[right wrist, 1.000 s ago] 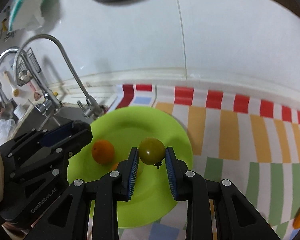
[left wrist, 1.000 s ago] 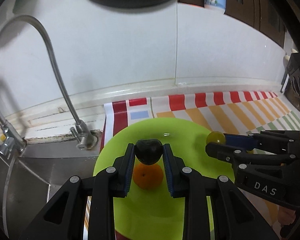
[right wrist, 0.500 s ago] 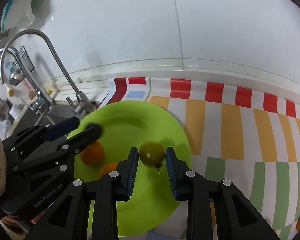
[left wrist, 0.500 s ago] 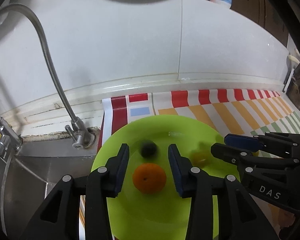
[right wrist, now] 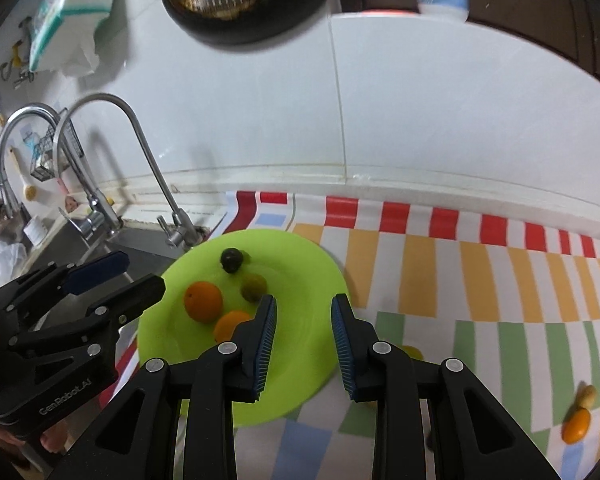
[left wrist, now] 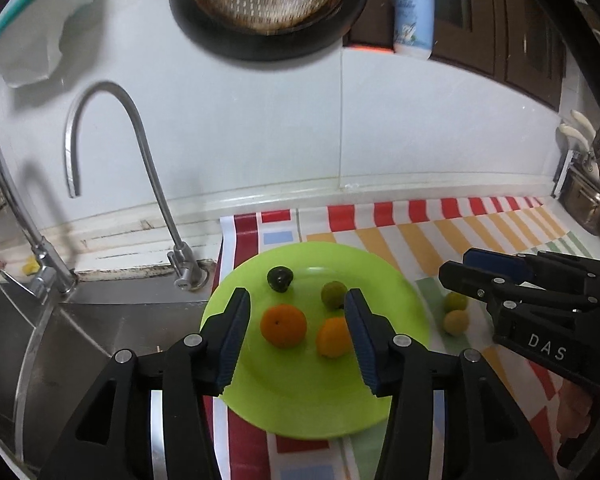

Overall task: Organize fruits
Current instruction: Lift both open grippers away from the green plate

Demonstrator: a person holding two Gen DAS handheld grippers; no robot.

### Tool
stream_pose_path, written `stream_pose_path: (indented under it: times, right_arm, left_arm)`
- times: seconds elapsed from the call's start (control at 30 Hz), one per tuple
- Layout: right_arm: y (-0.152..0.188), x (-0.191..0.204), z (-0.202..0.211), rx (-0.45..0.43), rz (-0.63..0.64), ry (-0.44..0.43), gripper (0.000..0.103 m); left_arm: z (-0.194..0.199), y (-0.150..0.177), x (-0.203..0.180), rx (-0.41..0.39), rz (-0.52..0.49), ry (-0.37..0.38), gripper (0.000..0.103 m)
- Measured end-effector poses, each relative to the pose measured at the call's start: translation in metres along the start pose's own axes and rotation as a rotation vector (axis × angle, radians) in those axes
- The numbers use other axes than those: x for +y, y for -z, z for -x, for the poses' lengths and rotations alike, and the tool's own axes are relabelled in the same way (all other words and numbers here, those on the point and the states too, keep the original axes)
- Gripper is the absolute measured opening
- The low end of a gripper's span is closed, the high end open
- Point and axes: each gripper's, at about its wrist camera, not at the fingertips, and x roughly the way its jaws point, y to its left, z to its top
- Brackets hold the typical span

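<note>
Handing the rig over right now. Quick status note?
Left gripper: jaws opening, nothing between them, above the plate.
Right gripper: jaws at a narrow gap, empty, over the plate's right side.
Done: four fruits lie on the plate: a dark fruit, a green fruit, a round orange and a second orange.
Left: two yellow-green fruits on the striped cloth just right of the plate; farther right, a small orange fruit touching a yellowish piece.
</note>
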Motion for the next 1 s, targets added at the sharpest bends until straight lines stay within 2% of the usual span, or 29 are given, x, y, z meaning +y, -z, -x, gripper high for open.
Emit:
stream_pose_path:
  times: [0.07, 0.13, 0.23, 0.33, 0.53, 0.57, 0.8, 0.87, 1.0]
  right_arm:
    - [0.002, -0.002, 0.013, -0.018, -0.006, 0.003, 0.035]
    - [0.004, -0.003, 0.024, -0.036, -0.009, 0.009, 0.035]
    - [0.009, -0.006, 0.046, -0.062, -0.012, 0.017, 0.035]
    - [0.015, -0.007, 0.065, -0.091, -0.017, 0.036, 0.046]
    - [0.028, -0.015, 0.097, -0.131, -0.033, 0.075, 0.047]
    - [0.031, -0.016, 0.101, -0.134, -0.036, 0.08, 0.051]
    - [0.051, -0.033, 0.135, -0.166, -0.077, 0.127, 0.055]
    - [0.056, -0.037, 0.145, -0.186, -0.078, 0.157, 0.064]
    - [0.066, -0.046, 0.16, -0.204, -0.082, 0.209, 0.064]
  left_arm:
    - [0.011, 0.001, -0.003, -0.014, 0.004, 0.002, 0.048]
    - [0.022, 0.001, -0.008, -0.028, 0.008, 0.001, 0.05]
    - [0.039, 0.004, -0.016, -0.047, 0.022, 0.01, 0.056]
    - [0.05, 0.007, -0.023, -0.059, 0.027, 0.011, 0.061]
    - [0.073, 0.015, -0.04, -0.081, 0.01, 0.005, 0.072]
    - [0.077, 0.017, -0.043, -0.084, 0.007, 0.003, 0.074]
    - [0.094, 0.026, -0.063, -0.097, 0.0, 0.02, 0.088]
    - [0.097, 0.028, -0.07, -0.106, 0.002, 0.025, 0.09]
    - [0.102, 0.03, -0.084, -0.128, -0.003, 0.044, 0.093]
